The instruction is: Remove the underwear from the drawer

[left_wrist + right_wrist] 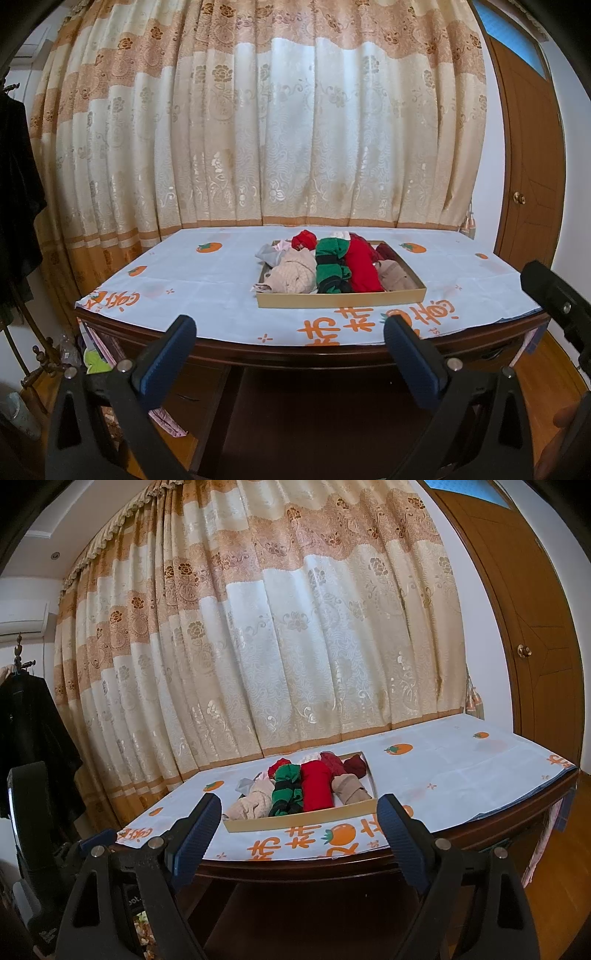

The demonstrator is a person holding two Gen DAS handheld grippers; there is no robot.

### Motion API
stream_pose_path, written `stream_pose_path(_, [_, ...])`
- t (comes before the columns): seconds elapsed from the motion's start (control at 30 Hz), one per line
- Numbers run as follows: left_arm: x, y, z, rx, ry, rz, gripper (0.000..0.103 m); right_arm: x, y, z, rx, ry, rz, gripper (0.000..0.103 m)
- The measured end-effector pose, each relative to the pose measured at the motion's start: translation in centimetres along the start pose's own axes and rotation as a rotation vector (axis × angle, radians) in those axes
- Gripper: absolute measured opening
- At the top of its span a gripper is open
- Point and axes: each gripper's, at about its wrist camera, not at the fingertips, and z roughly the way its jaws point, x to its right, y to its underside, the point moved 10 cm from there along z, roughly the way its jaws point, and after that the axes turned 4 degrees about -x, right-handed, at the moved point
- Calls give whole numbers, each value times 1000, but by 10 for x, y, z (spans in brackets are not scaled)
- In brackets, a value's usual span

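A shallow tan drawer tray (340,300) (295,817) sits on the table, filled with rolled underwear: beige (293,275) (251,803), green and black (330,267) (286,790), red (364,267) (316,786), tan (395,277) (349,788) and dark red (356,764) pieces. My left gripper (290,332) is open and empty, held short of the table's front edge. My right gripper (299,814) is open and empty, also in front of the table. The right gripper's body (557,299) shows at the right of the left wrist view.
The wooden table (295,350) wears a white cloth with orange fruit prints (208,247) (399,749). A patterned curtain (258,129) hangs behind it. A wooden door (528,166) stands right. Dark clothes on a rack (33,731) hang left.
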Motion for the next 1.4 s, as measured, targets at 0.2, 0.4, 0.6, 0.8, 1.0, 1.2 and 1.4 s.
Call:
stream_pose_path(0.2, [0,0,0,2,0,2,103,0,0,0,3,1,-2,88])
stream_pose_path(0.4, [-1,0,-1,4,0,0,103,0,-1,-1,3,0,0,88])
stream_pose_path(0.6, [-3,-2,-3,6,-3,-1,103,1,-2,-1,5,1,2,88])
stream_pose_path(0.8, [-3,-2,-3,5,-4,1,103,1,-3,-1,5,3,1,88])
stream_pose_path(1.0, [-3,-2,-4,8,-6,0,103,1,-2,-1,5,1,3,88])
stream_pose_path(1.2, [-4,-4,-5,16,-16,7,103,1,-4,-2,9,1,2,88])
stream_pose_path(1.4, [-7,-11,-11,33,-43,25,103,0,-6,-6,16,2,4,88])
